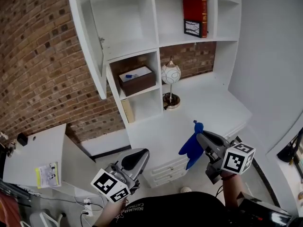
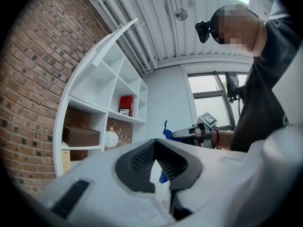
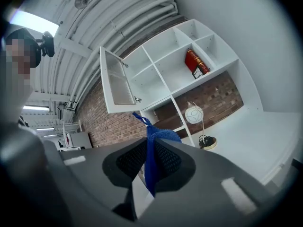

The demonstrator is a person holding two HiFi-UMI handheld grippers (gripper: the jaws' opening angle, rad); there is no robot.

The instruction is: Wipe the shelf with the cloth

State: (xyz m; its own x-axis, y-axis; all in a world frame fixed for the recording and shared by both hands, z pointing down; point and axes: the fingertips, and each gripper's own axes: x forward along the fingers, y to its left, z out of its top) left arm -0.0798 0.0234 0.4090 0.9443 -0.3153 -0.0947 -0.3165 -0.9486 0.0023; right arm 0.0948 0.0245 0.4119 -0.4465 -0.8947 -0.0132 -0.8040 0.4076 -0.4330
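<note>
The white shelf unit [image 1: 142, 44] hangs on a brick wall above a white desk top [image 1: 199, 108]. In the head view a blue cloth [image 1: 191, 145] dangles from my right gripper [image 1: 202, 138], which is shut on it in the air off the desk's front edge. The right gripper view has the cloth [image 3: 151, 150] pinched between the dark pads, with the shelf unit [image 3: 165, 65] ahead. My left gripper [image 1: 136, 159] hovers low at the left, shut with nothing in it. Over its closed tips [image 2: 155, 144], the left gripper view takes in the right gripper [image 2: 196, 132] and cloth [image 2: 165, 130].
A cabinet door [image 1: 87, 37] stands open at the unit's left. On the shelves are a red book [image 1: 195, 15], a brown box [image 1: 137, 79] and a thin tan book [image 1: 128, 110]. A globe lamp [image 1: 170, 74] stands on the desk. A side table [image 1: 38, 155] is at left.
</note>
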